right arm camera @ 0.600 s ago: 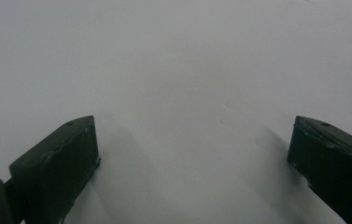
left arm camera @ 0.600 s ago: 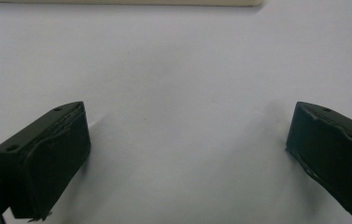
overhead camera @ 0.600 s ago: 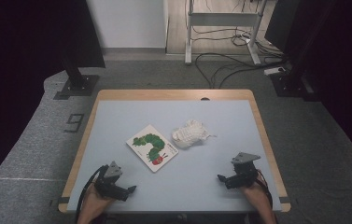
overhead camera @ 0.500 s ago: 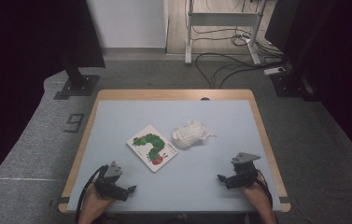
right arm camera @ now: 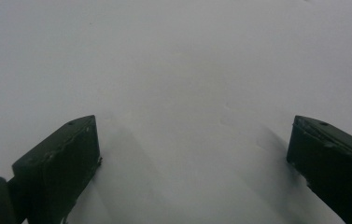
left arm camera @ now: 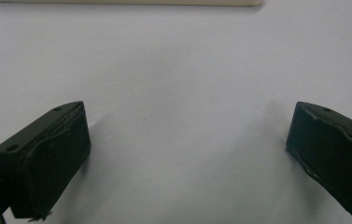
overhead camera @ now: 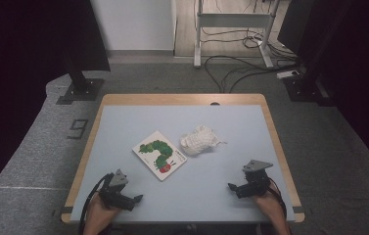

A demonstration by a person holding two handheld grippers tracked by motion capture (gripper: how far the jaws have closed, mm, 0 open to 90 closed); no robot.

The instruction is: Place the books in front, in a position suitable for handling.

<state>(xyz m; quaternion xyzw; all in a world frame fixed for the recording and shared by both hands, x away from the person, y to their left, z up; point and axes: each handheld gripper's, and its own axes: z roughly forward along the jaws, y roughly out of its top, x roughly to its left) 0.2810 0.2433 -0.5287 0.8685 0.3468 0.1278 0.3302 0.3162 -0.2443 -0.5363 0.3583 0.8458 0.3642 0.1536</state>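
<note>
Claws rest at the near corners of a pale blue worktop (overhead camera: 221,122) edged in light wood, seen from above. At the near left, the person's left hand (overhead camera: 98,219) holds the left claw (overhead camera: 134,199) low over the surface, its black jaws pointing toward the right side of the worktop. The left gripper view shows those jaws spread wide apart with nothing between them but bare pale surface, and a pale strip runs along the top edge of that view.

Toward the middle, a white rectangular picture book with a green caterpillar on its cover (overhead camera: 159,154) lies flat and turned at an angle, well apart from both claws. Just to its right sits a crumpled white knitted cloth (overhead camera: 199,140), bunched into a loose heap, near the book; whether the two touch cannot be told.

At the near right, the person's right hand (overhead camera: 268,203) grips the right claw (overhead camera: 233,187), which carries a grey three-cornered plate on top and points left across the worktop. The right gripper view shows its jaws likewise opened wide and holding nothing, with plain surface between them.

Beyond the far edge, grey floor (overhead camera: 35,156) stretches toward a white metal stand (overhead camera: 231,19) with dark cables beneath it.
</note>
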